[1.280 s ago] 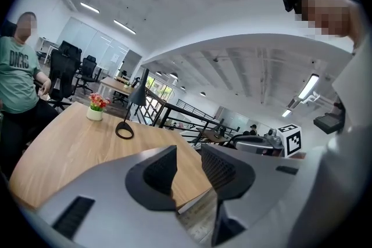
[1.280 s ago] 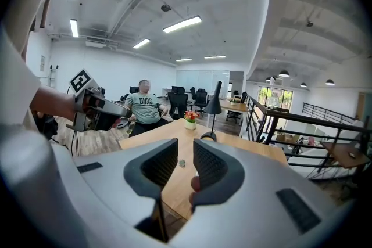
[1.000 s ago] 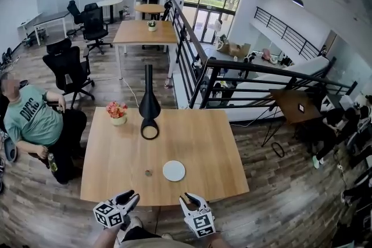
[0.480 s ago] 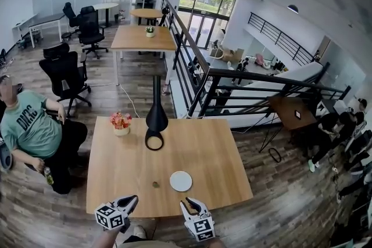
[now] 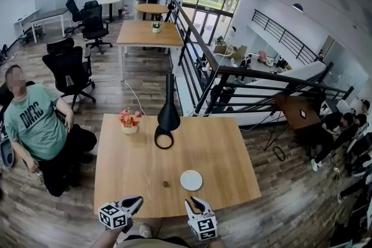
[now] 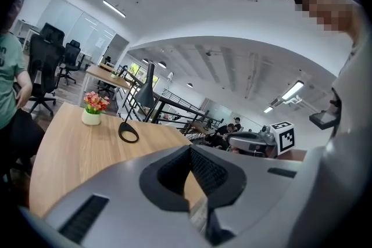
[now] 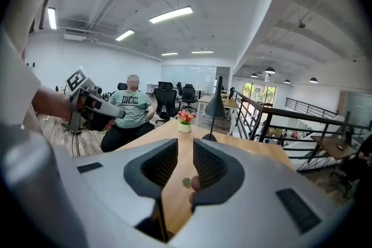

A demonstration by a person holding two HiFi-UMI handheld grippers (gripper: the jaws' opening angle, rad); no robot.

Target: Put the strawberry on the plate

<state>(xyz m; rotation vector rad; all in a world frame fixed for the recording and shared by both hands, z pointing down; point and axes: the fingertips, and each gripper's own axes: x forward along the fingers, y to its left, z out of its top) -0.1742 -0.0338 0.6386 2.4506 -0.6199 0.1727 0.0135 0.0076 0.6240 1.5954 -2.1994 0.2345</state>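
A small red strawberry (image 5: 166,184) lies on the wooden table (image 5: 128,165), just left of a round white plate (image 5: 191,180). Both grippers hover at the table's near edge, short of the two. My left gripper (image 5: 135,201) is shut with nothing in it; its pads meet in the left gripper view (image 6: 190,151). My right gripper (image 5: 193,202) is shut and empty, with only a narrow slit between its pads (image 7: 185,166). Through that slit the strawberry (image 7: 186,182) shows on the table ahead.
A black lamp (image 5: 168,116) and a flower pot (image 5: 129,121) stand at the table's far side. A person in a green shirt (image 5: 35,119) sits left of the table. A black railing (image 5: 232,84) runs behind it, with office chairs (image 5: 71,72) and more tables beyond.
The head view has shifted, so the table, plate and strawberry sit further right in it. The left gripper's fingers look closer together than a second ago. Both grippers stay at the near edge.
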